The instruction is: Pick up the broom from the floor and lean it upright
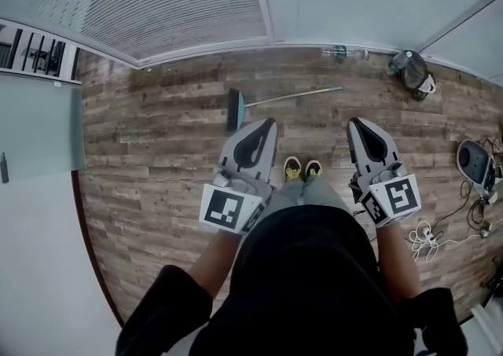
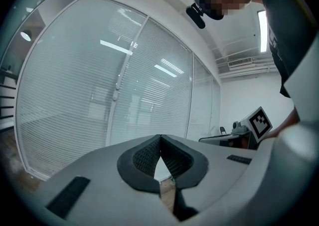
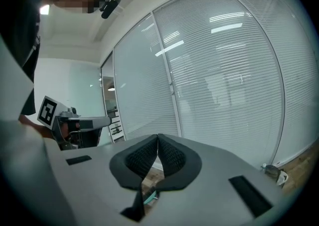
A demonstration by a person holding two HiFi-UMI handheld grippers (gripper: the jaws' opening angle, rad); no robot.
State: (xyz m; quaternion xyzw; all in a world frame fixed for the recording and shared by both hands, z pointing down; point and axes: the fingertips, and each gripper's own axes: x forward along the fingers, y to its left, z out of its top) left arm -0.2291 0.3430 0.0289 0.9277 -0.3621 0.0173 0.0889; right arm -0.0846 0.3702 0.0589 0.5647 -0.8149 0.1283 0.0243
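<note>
While the plank floor (image 1: 157, 150) and the glass wall with blinds (image 1: 181, 1) fill most of the head view, the broom (image 1: 287, 97) lies flat on the boards ahead of the person's shoes (image 1: 302, 168), short of that wall. Its long axis runs across the view, with the brush head (image 1: 235, 109) to the left and the thin handle reaching right and slightly toward the wall. Both grippers are held out in front, raised off the floor and pointing roughly level over it. The left gripper (image 1: 269, 122) looks nearer the brush end and the right gripper (image 1: 354, 122) nearer the handle's free tip, so either would likely have to dip down and forward. Each gripper's jaws are pressed together with nothing between the pads.
</note>
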